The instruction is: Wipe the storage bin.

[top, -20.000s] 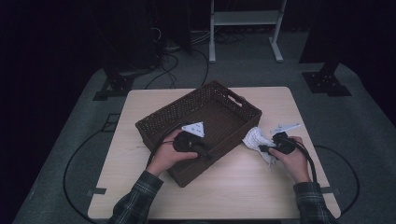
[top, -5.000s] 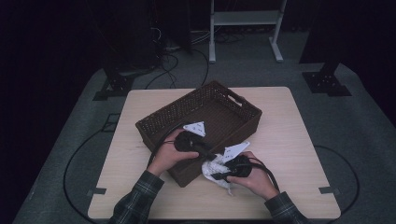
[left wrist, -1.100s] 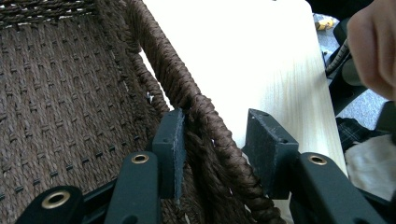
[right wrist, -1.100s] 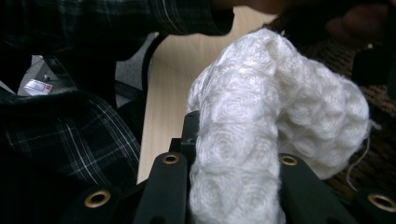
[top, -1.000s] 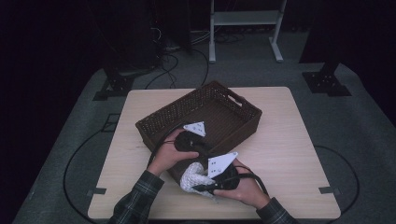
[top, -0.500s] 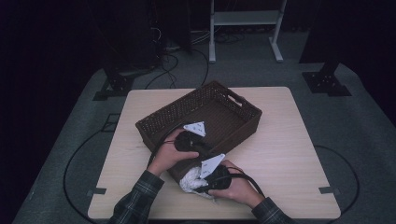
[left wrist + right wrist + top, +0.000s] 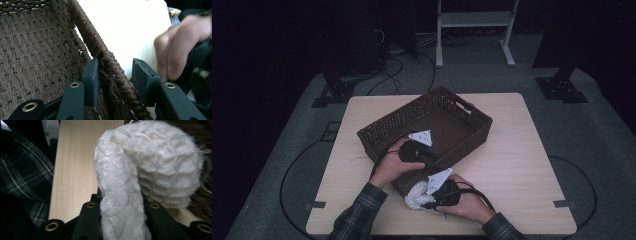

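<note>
Right now the left gripper (image 7: 435, 161) straddles the near wall of the dark brown woven basket (image 7: 472, 114), one black jaw inside the basket and one outside it. In the left gripper view the inner pad (image 7: 91, 81) lies against the braided rim (image 7: 110, 66), while the outer pad stands a little clear of it, so whether the wall is truly pinched cannot be told. The person's left hand (image 7: 393, 165) wraps the gripper's body just beside the basket's near corner.

Against that same corner, on the pale wooden table (image 7: 522, 150), sits a fluffy white knitted cloth (image 7: 416, 196), bunched into a rounded lump that touches the outside of the basket. The right gripper (image 7: 428, 201) is clamped on it: in the right gripper view a thick twist of the cloth (image 7: 122, 205) runs down between the two jaws and fills the gap, the pads pressed into the wool. The right hand (image 7: 467, 202) holds this gripper low over the table, in front of the basket, with a plaid sleeve (image 7: 359, 215) close by on the left arm
</note>
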Demonstrator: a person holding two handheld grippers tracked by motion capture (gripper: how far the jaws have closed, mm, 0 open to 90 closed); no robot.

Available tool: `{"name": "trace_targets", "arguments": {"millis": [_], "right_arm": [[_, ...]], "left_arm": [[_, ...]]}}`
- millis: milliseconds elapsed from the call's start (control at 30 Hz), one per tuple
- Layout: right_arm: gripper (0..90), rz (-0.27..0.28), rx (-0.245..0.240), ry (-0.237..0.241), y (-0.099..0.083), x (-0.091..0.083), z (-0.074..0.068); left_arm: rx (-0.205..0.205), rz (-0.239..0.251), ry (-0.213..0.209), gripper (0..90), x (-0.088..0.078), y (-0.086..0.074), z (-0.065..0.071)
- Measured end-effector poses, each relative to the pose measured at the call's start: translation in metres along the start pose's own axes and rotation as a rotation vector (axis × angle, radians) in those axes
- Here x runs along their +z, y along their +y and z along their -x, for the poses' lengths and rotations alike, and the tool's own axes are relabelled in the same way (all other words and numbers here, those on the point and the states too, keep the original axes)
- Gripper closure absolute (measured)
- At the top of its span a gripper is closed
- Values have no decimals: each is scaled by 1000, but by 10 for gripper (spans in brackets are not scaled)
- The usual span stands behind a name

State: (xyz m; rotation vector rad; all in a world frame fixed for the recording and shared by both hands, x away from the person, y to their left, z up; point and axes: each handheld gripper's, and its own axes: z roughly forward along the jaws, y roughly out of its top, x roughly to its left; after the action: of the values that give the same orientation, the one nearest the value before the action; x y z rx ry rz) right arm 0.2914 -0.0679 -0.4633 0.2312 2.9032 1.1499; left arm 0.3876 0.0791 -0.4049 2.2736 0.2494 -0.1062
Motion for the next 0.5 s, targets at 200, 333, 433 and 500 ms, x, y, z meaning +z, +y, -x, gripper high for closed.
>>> {"name": "trace_targets", "arguments": {"millis": [200,333,433,500], "right_arm": [[742,48,6,-20,-7,-21,1],[741,58,22,-38,-14,-32,2],[741,56,35,-54,-22,-38,5],[741,53,50,-66,-28,-41,6]], "left_arm": [[-3,0,-1,569,0,0,0],[-4,2,0,570,0,0,0],[-6,0,-1,569,0,0,0],[-7,0,-2,568,0,1,-1]]}}
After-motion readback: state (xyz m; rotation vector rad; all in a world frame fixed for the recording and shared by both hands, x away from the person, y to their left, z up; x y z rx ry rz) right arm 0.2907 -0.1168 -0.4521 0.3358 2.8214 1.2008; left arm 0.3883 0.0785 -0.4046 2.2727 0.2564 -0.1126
